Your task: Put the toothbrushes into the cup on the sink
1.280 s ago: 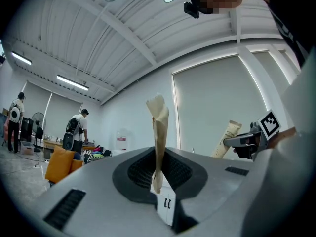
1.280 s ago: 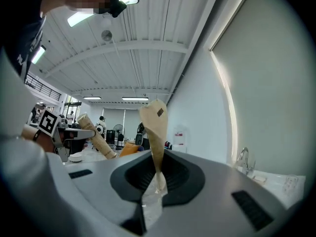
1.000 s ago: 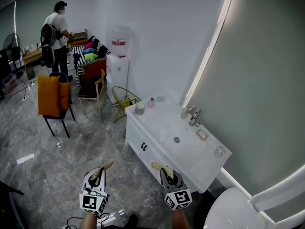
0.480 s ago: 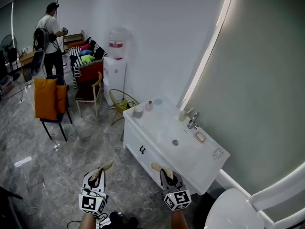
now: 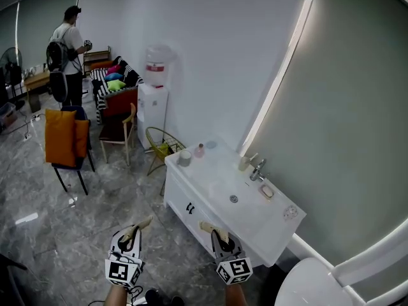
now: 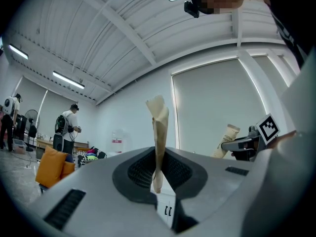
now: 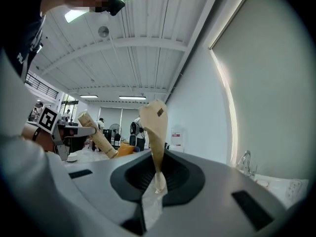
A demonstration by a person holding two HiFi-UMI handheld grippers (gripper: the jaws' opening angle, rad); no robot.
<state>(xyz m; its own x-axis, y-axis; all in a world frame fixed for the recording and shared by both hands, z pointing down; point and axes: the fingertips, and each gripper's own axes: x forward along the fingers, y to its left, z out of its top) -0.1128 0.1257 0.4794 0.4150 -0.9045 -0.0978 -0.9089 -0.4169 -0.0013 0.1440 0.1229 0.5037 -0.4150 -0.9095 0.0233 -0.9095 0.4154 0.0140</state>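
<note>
A white sink counter (image 5: 210, 187) stands against the wall ahead, with a faucet (image 5: 258, 169) at its back. A grey cup (image 5: 185, 159) sits on its far left corner beside a small pink bottle (image 5: 199, 150). No toothbrush can be made out at this distance. My left gripper (image 5: 143, 222) (image 6: 158, 107) hangs over the floor in front of the counter, its tan jaws pressed together with nothing between them. My right gripper (image 5: 205, 225) (image 7: 154, 113) is level with it near the counter's front edge, also shut and holding nothing.
A soap dish (image 5: 266, 192) lies right of the faucet. A toilet (image 5: 312, 285) stands at the lower right. Left of the sink are a wire basket (image 5: 162, 146), a water dispenser (image 5: 153, 97), chairs (image 5: 64, 139) and a person (image 5: 64, 56) far back. The floor is grey marble.
The head view has shifted a little, so the sink sits slightly lower and further left in it. The person at the back stepped left. Both grippers stay shut.
</note>
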